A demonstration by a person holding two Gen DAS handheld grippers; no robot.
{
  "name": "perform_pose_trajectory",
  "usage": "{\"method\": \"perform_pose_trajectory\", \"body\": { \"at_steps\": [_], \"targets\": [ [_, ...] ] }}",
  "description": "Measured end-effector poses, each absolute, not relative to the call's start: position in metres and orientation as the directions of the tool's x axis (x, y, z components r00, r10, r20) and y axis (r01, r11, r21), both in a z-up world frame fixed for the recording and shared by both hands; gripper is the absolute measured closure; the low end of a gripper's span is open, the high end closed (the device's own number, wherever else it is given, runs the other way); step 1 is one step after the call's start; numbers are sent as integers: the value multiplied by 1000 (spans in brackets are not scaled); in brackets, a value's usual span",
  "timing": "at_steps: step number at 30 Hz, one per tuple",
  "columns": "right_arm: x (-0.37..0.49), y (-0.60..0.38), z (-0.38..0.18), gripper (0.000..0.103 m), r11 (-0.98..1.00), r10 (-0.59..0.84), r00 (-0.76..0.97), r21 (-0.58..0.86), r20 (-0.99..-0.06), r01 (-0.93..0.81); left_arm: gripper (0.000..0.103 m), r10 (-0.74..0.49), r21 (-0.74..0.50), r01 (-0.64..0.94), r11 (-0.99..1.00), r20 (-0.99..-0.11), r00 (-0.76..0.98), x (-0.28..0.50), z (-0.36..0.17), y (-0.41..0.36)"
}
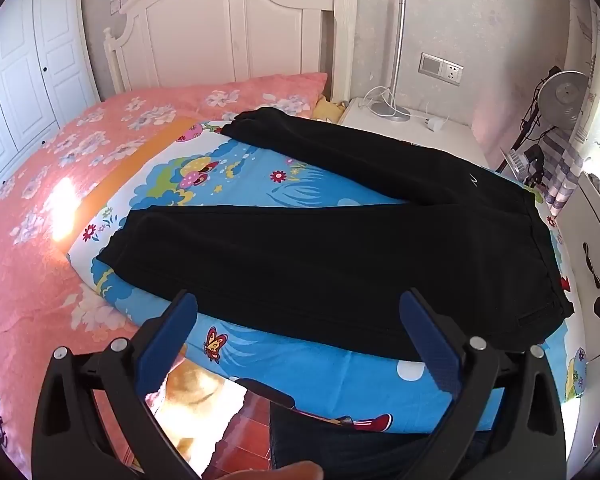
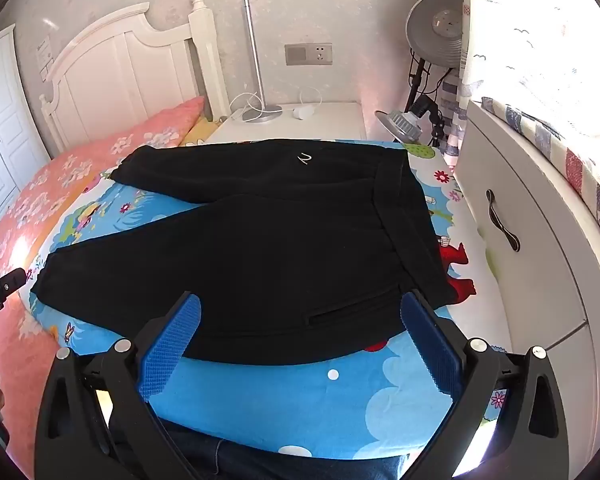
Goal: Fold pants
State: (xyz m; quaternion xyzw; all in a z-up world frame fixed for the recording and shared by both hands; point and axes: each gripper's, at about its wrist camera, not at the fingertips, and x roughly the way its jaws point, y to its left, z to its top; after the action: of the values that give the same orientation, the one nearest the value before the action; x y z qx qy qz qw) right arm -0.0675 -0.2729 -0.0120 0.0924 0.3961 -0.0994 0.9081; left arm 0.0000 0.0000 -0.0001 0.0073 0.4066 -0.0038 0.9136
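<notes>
Black pants [image 1: 340,248] lie spread flat on a blue cartoon-print sheet [image 1: 320,368] on the bed, legs apart and pointing left, waistband at the right. They also show in the right wrist view [image 2: 268,248], with a small white logo on the far leg. My left gripper [image 1: 298,304] is open and empty, hovering just above the near leg's front edge. My right gripper [image 2: 300,306] is open and empty, hovering above the near hip by the pocket slit [image 2: 352,312].
A pink floral quilt [image 1: 40,220] covers the bed's left side. A white headboard [image 1: 228,32] stands behind. A white nightstand [image 2: 300,120] holds a lamp base and cable. A white drawer cabinet [image 2: 520,240] stands close at the right.
</notes>
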Motion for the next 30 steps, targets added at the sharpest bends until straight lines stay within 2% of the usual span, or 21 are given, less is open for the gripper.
{"method": "perform_pose_trajectory", "body": {
  "at_steps": [30],
  "targets": [
    [-69,-273,-11,6,961,-119,666,84,-736,264,2,-36,-18,35,999,-753,656,2,-8,-1]
  ]
}}
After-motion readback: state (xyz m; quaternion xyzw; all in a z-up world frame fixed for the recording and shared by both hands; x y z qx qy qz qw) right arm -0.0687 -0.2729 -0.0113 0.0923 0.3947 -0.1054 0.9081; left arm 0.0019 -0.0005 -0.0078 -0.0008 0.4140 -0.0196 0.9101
